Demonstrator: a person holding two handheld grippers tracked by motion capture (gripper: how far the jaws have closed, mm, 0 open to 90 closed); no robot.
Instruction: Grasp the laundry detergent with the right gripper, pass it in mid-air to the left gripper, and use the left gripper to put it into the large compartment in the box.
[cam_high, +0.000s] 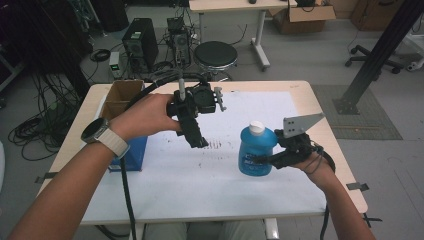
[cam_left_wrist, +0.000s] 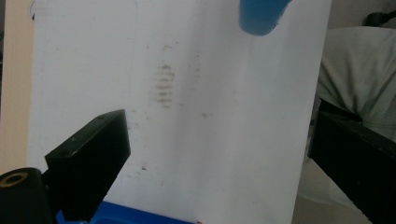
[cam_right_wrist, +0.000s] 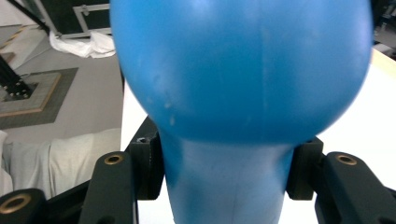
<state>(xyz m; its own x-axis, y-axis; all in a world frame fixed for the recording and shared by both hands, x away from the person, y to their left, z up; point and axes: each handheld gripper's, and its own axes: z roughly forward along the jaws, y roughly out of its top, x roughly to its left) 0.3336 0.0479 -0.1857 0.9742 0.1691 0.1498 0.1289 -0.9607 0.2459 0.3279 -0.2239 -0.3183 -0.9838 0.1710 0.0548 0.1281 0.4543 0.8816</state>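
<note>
White sheet (cam_high: 200, 170) lies free between blue box (cam_high: 134, 152) and bottle (cam_high: 256, 150).

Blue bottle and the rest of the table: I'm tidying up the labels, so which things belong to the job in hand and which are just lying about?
In the job:
- blue bottle, clamped at its narrow part by the right gripper
- left gripper, fingers apart, holding nothing

Lying about:
- cardboard box
- blue box
- black stool
- computer tower

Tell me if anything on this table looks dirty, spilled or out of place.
The white mat carries dark smudge marks near its middle, seen as rows of brownish streaks in the left gripper view. The blue bottle stands upright, capped, gripped by the right tongs. Nothing looks spilled.
</note>
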